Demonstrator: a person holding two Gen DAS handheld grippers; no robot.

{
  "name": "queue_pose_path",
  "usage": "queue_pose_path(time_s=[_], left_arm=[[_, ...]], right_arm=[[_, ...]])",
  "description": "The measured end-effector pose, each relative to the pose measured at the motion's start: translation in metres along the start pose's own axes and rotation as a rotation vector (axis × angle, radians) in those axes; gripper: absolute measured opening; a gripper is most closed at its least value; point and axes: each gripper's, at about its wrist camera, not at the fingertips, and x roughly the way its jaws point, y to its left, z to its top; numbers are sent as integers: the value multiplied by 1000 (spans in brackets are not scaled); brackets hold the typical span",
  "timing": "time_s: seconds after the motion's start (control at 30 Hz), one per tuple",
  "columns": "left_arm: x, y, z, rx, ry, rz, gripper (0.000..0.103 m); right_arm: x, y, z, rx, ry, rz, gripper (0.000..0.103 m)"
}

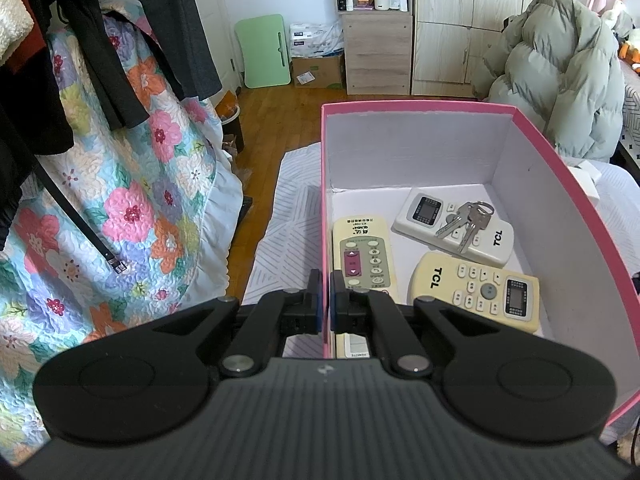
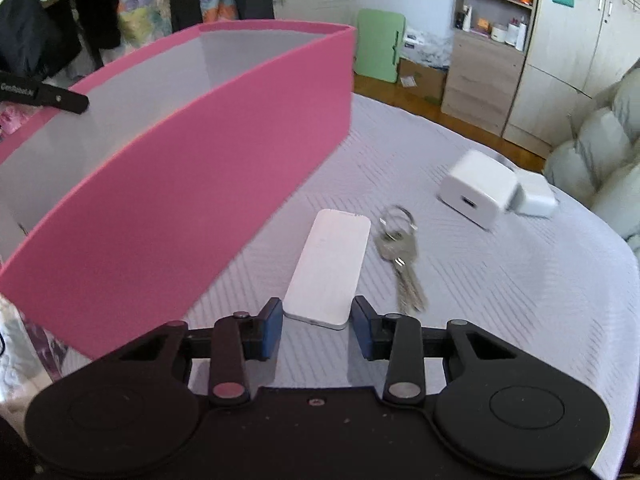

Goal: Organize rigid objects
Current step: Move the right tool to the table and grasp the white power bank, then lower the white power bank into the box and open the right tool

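Observation:
A pink box [image 1: 568, 208] with white inside holds three remotes: a cream one with a red button [image 1: 362, 256], a white TCL one [image 1: 456, 226] with a key bunch [image 1: 468, 218] on it, and a yellowed TCL one [image 1: 476, 290]. My left gripper [image 1: 325, 300] is shut on the box's left wall. In the right wrist view the box [image 2: 208, 176] stands at left. My right gripper [image 2: 318, 326] is open, its fingers either side of the near end of a flat white device [image 2: 328, 268] lying on the bed. A second key bunch [image 2: 400, 256] lies right of it.
Two white charger blocks [image 2: 476, 188] [image 2: 534, 198] lie further right on the pale bedcover [image 2: 500, 288]. A green puffer jacket [image 1: 556, 76] is heaped behind the box. A floral quilt [image 1: 120, 200] and dark clothes [image 1: 104, 40] hang at left. Shelves and wardrobe [image 1: 440, 24] stand at the back.

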Motion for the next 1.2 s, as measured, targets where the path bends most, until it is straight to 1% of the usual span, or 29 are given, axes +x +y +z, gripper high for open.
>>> queue_pose_path(time_s=[0.07, 0.13, 0.17, 0.2, 0.23, 0.33, 0.37, 0.4, 0.43, 0.53, 0.67, 0.77, 0.87, 0.93, 1.03, 1.13, 1.2], left_arm=[[0, 0, 0, 4, 0, 2, 2], [0, 0, 0, 3, 0, 3, 2], [0, 0, 0, 2, 0, 4, 2], [0, 1, 1, 1, 0, 3, 2], [0, 1, 1, 2, -2, 2, 2], [-1, -2, 1, 15, -8, 14, 2], [-1, -3, 1, 17, -7, 17, 2], [-2, -4, 1, 17, -6, 18, 2], [-2, -4, 2, 17, -3, 19, 2], [-2, -5, 2, 19, 0, 23, 2], [-2, -6, 2, 16, -2, 21, 2], [-2, -5, 2, 19, -2, 21, 2], [-2, -5, 2, 17, -1, 21, 2], [-2, -5, 2, 20, -2, 22, 2], [-3, -5, 2, 16, -6, 30, 2], [-5, -4, 2, 17, -13, 31, 2], [-5, -2, 2, 10, -14, 26, 2]], right_arm=[[-2, -2, -2, 1, 34, 13, 43], [-3, -2, -2, 7, 45, 5, 46], [-3, -1, 0, 11, 39, -8, 53], [-3, -2, 0, 11, 27, -18, 57], [-1, -1, 2, 21, 10, -24, 57], [11, -6, 9, 88, -11, -19, 57], [13, -8, 11, 112, -33, -46, 56], [17, -8, 14, 113, -45, -62, 48], [20, -7, 16, 95, -55, -75, 44], [22, -8, 22, 99, -51, -84, 44], [6, -7, 21, 99, -91, -76, 43], [-16, -8, 21, 117, -144, -68, 43], [-41, -6, 29, 112, -210, -66, 43], [-58, -4, 39, 111, -263, -34, 43], [-76, 0, 58, 112, -313, 54, 44], [-81, 9, 83, 130, -299, 192, 44], [-72, 20, 101, 140, -245, 278, 44]])
